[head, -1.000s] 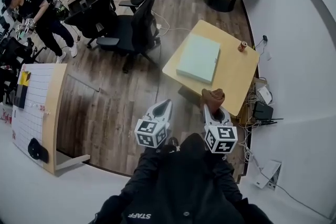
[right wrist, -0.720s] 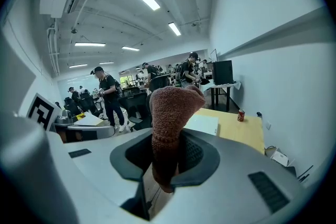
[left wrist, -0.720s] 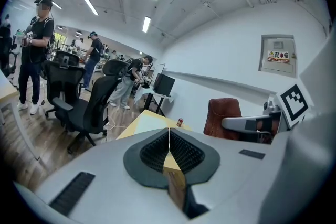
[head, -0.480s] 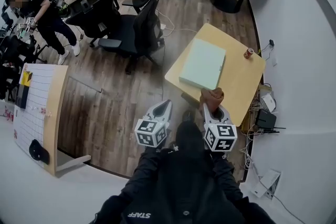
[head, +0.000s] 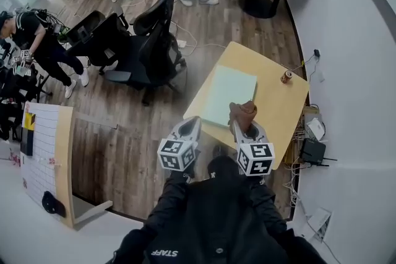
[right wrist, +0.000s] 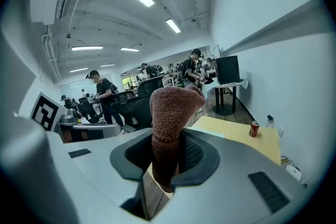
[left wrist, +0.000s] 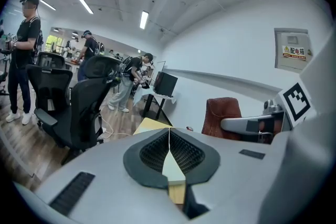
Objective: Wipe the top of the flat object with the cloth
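A pale green flat object (head: 226,94) lies on a small wooden table (head: 275,102) ahead of me. My right gripper (head: 242,126) is shut on a brown knitted cloth (head: 243,112), which sticks up between its jaws over the table's near edge, beside the flat object's near corner. In the right gripper view the cloth (right wrist: 170,112) fills the gap of that gripper (right wrist: 167,162). My left gripper (head: 189,128) hovers left of the table's near corner, off the table. Its jaws (left wrist: 169,138) are shut together with nothing between them.
A red drink can (head: 286,76) stands at the table's far right corner. Black office chairs (head: 151,40) stand left of the table, and several people beyond them. A white board-topped bench (head: 43,145) is at left. Cables and a black box (head: 311,149) lie by the right wall.
I have come closer to the table. Both grippers moved forward, and the cloth now hangs over the table's near edge by the flat object. Neither gripper's state has changed.
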Available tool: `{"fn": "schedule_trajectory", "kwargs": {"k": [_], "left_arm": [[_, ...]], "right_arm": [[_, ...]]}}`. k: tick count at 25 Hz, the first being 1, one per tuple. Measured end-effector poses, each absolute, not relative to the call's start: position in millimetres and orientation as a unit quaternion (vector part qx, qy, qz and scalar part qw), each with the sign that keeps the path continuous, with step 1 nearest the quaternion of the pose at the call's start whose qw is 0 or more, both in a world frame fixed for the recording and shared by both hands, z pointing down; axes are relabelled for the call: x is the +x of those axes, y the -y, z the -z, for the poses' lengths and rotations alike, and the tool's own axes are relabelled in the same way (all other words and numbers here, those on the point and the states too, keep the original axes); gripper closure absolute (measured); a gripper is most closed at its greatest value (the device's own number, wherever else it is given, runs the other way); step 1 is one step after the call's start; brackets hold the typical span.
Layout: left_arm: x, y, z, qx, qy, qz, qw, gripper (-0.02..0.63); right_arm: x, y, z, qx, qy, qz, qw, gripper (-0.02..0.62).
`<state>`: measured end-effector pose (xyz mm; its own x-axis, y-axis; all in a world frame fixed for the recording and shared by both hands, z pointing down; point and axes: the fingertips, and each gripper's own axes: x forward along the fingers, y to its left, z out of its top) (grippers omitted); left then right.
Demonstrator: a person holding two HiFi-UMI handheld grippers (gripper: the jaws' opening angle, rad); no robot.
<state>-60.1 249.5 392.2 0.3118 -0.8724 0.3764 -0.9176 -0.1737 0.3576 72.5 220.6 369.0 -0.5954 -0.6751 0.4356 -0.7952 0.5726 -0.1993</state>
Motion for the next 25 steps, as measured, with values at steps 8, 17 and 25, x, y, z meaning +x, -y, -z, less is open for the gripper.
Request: {"fn": "schedule_trajectory", "kwargs": {"k": [8,17,25], "left_arm": [[-25.1,-168.9,-413.3,0.775,0.560,-0.085,0.279,0.572],[-11.8,-129.7,-441.0,0.771,0.549,-0.130,0.296,0.571],[-18.2,-98.5,-472.2,0.765,0.538,-0.149,0.320,0.571]], "right_arm": [[96.4,-154.5,-393.4,0.420,0.861,-0.231,0.169,0.491],[116.8,-111.9,-428.4,0.424,0.843,-0.278,0.182,0.491],[111.9,-82.9,-453.7,0.425,0.832,-0.292,0.205,0.491]]}}
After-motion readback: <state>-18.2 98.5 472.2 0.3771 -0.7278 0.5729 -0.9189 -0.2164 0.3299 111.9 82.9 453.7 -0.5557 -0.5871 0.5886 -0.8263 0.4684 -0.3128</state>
